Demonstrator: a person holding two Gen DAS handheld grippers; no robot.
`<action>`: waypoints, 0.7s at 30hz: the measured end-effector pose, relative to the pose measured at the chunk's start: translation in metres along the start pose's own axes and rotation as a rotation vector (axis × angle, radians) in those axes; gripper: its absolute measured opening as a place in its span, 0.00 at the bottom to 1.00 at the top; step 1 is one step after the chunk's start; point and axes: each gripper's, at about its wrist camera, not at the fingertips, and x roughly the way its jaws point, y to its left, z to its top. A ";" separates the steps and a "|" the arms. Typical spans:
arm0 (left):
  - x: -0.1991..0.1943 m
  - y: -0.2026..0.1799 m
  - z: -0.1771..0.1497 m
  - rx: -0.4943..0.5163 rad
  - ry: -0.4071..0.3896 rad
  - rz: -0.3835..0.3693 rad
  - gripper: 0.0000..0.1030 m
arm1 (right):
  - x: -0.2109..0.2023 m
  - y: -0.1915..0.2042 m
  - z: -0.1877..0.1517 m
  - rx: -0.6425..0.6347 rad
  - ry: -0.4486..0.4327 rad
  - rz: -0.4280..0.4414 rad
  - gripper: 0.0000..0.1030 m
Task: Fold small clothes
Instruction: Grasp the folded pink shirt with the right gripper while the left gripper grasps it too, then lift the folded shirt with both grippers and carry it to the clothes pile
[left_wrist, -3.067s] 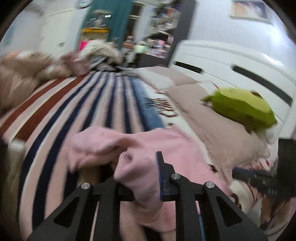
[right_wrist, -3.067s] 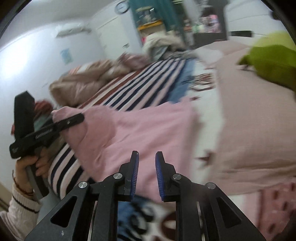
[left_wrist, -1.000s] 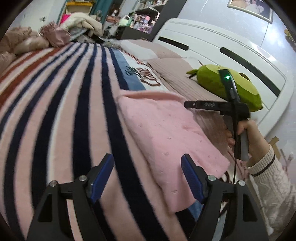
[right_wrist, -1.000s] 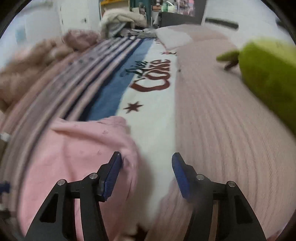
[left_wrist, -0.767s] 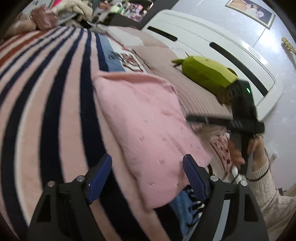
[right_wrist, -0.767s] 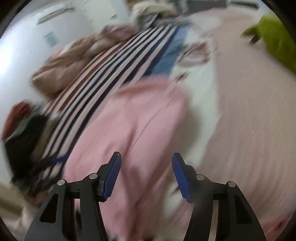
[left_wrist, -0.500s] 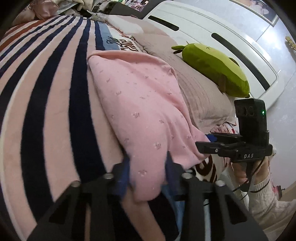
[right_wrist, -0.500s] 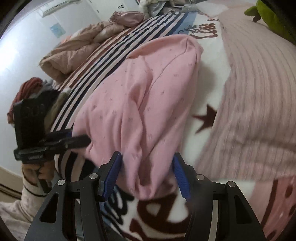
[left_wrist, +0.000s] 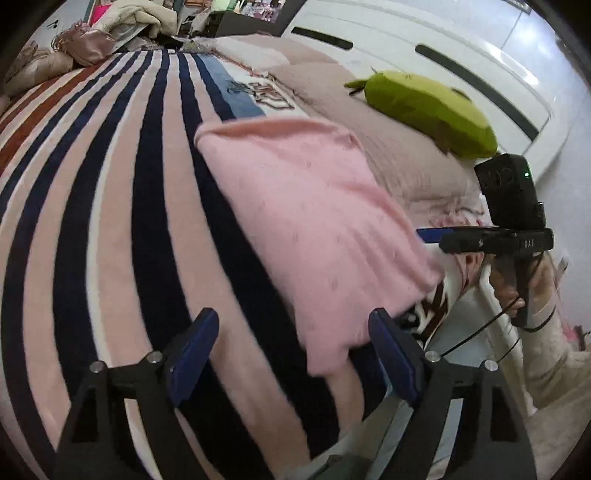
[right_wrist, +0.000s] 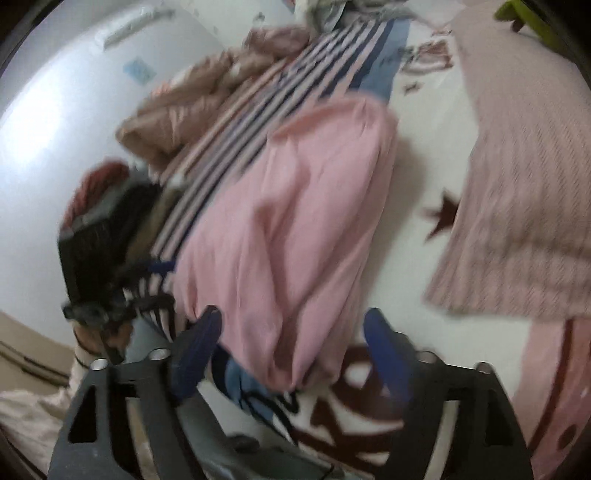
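Observation:
A pink knitted garment (left_wrist: 314, 218) lies folded lengthwise on the striped blanket (left_wrist: 110, 206), its near end hanging at the bed's front edge. It also shows in the right wrist view (right_wrist: 288, 229). My left gripper (left_wrist: 291, 350) is open and empty, its jaws wide apart just short of the garment's near corner. My right gripper (right_wrist: 291, 343) is open and empty, its jaws on either side of the garment's near end without gripping it. The right gripper's body (left_wrist: 509, 221) shows beside the garment's right edge in the left wrist view.
A green plush toy (left_wrist: 424, 110) lies on a pinkish ribbed cover (right_wrist: 517, 206) by the white headboard (left_wrist: 424, 48). Crumpled beige and pink bedding (right_wrist: 192, 99) is piled at the far end. A white blanket with brown stars and letters (right_wrist: 439, 218) lies under the garment.
Both grippers carried the garment, laid it down and opened. The left gripper closed on the near corner half a second ago and has now opened and backed off slightly.

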 end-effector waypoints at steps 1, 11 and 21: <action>0.000 0.003 0.004 -0.015 -0.009 -0.024 0.77 | -0.002 -0.003 0.006 0.016 -0.013 0.008 0.77; 0.072 0.045 0.071 -0.207 0.036 -0.080 0.42 | 0.060 -0.032 0.049 0.110 0.066 0.010 0.58; 0.040 0.007 0.086 -0.075 -0.042 -0.024 0.12 | 0.051 -0.013 0.054 0.097 -0.032 0.083 0.25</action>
